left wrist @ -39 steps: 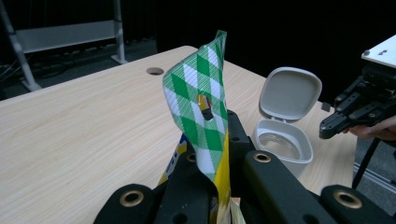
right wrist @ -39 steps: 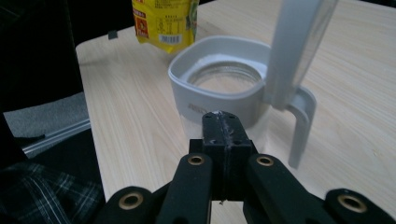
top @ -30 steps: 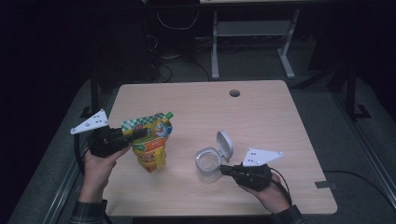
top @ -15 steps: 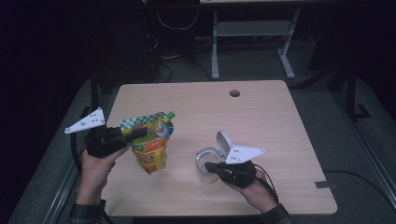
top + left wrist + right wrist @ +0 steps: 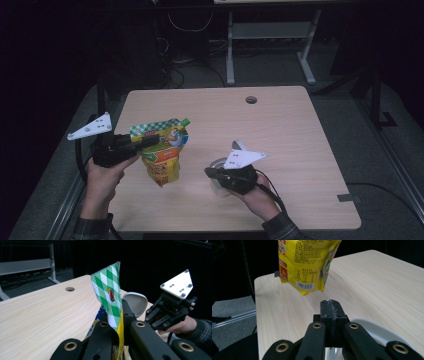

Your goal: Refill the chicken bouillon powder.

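Yellow and green, a stand-up snack pouch (image 5: 162, 155) hangs above the pale wooden table (image 5: 280, 130), lifted clear of it, its checked top edge pinched between the closed jaws of the left gripper (image 5: 146, 142). Near it on the right, the right gripper (image 5: 210, 172) has its jaws pressed together on the rim of a clear round container (image 5: 218, 167), whose lid (image 5: 134, 302) stands open.

Pale wooden table (image 5: 280, 130) with a cable hole (image 5: 251, 99); metal stand (image 5: 270, 40) behind.
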